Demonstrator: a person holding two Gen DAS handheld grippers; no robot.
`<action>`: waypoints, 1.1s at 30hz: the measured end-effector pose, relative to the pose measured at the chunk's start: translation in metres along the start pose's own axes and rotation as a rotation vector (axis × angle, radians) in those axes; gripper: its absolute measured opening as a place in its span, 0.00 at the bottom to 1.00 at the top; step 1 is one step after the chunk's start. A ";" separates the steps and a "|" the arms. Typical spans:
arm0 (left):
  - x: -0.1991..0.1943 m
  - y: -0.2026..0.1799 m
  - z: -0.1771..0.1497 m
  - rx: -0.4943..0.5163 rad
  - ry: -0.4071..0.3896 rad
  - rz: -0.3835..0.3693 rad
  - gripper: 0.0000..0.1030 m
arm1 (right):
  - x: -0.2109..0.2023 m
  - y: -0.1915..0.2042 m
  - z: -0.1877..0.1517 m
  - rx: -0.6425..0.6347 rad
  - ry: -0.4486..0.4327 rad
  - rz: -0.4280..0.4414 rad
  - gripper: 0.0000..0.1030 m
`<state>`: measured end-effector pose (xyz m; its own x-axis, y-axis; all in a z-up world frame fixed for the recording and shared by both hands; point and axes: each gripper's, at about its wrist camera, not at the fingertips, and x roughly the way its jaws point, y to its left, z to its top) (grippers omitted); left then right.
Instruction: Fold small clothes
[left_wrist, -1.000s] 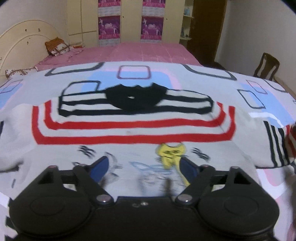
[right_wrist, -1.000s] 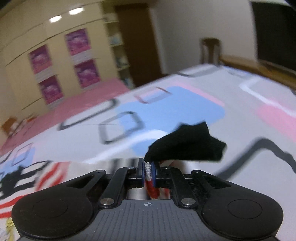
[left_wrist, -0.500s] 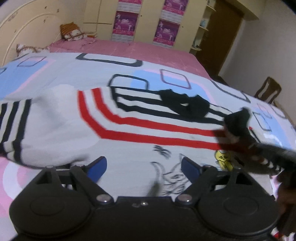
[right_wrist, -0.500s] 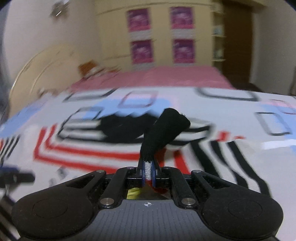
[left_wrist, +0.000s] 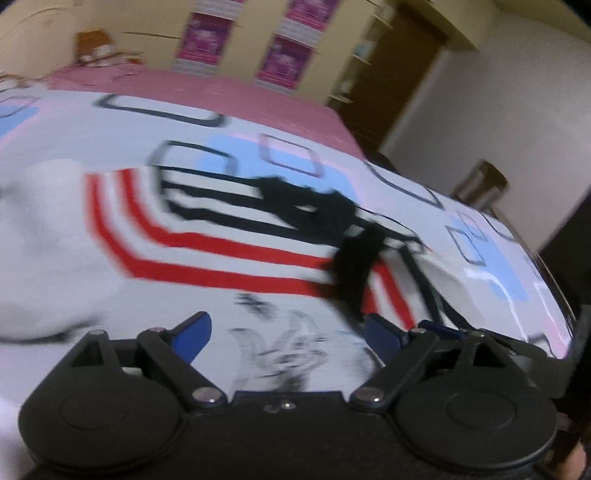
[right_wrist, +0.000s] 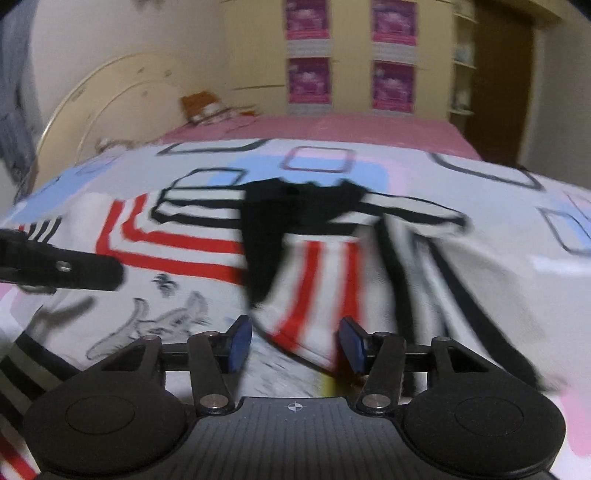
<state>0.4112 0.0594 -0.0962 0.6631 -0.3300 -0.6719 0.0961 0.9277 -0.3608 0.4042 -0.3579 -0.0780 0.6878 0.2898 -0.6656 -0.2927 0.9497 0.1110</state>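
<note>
The bed (right_wrist: 369, 129) has a patterned sheet (right_wrist: 480, 177) spread over its near end, and the little striped sweater (right_wrist: 184, 254) lies flat mid-sheet, its right sleeve (right_wrist: 317, 288) folded in across the chest. The right gripper (right_wrist: 293, 341) has just been opening, sleeve edge loose between its pads, and the left gripper (left_wrist: 286, 334), also just opening, stands wide apart over the cartoon print, gripping nothing.

A small white sweater (right_wrist: 207, 254) lies spread flat, chest up, on a patterned bedspread (right_wrist: 480, 173). Red and black stripes ring its chest, and a black collar (right_wrist: 306, 199) sits at the far end. A grey cartoon drawing (right_wrist: 166, 321) marks the lower front. Its right sleeve (right_wrist: 332, 280), striped red and black with a black cuff (right_wrist: 262, 266), is folded inward and lies across the chest, the cuff over the red stripes. In the left wrist view the folded sleeve (left_wrist: 369, 273) looks blurred.
</note>
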 end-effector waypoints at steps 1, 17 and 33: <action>0.009 -0.009 0.000 0.024 0.009 -0.009 0.87 | -0.009 -0.010 -0.002 0.021 -0.005 -0.024 0.45; 0.075 -0.047 0.018 0.150 -0.007 0.037 0.07 | -0.039 -0.130 -0.029 0.250 0.047 -0.205 0.25; 0.042 -0.004 -0.006 0.040 -0.071 0.157 0.63 | -0.056 -0.130 -0.028 0.141 0.048 -0.150 0.31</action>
<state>0.4339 0.0407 -0.1265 0.7231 -0.1686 -0.6698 0.0156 0.9735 -0.2281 0.3855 -0.5008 -0.0760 0.6830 0.1412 -0.7166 -0.0911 0.9899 0.1082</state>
